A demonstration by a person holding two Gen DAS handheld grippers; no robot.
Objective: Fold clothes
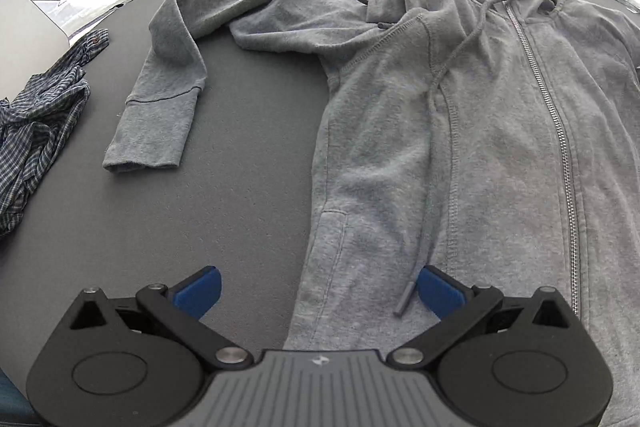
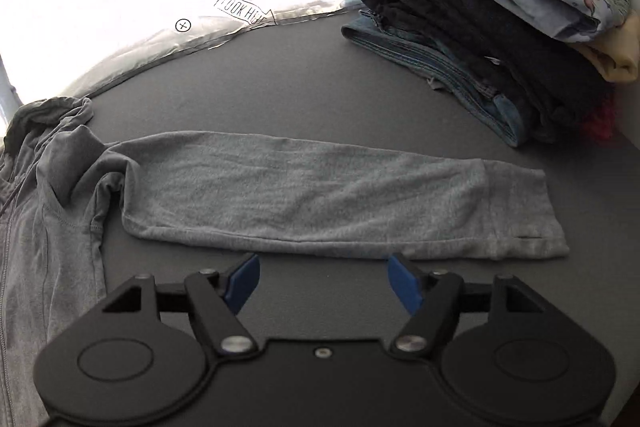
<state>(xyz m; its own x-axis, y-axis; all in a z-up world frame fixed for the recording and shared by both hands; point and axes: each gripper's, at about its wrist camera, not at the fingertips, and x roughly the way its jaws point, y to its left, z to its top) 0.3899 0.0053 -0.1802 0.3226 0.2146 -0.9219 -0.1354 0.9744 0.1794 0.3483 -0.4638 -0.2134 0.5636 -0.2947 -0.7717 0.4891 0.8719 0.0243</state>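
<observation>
One grey hoodie point(image 1: 460, 147) lies flat and unfolded mid-surface, sleeves out; a folded stack point(image 2: 500, 39) fills the far-right corner. Left claw point(image 1: 318, 291) and right claw point(image 2: 323, 283) gape wide, empty.

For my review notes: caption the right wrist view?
Open hand-held gripper above hoodie sleeve laid flat; folded stack behind.

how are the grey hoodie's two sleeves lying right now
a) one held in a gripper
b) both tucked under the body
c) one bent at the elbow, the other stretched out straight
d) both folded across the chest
c: in the left wrist view one sleeve of the hoodie bends at the elbow, while in the right wrist view the other sleeve lies straight on the table.
</observation>
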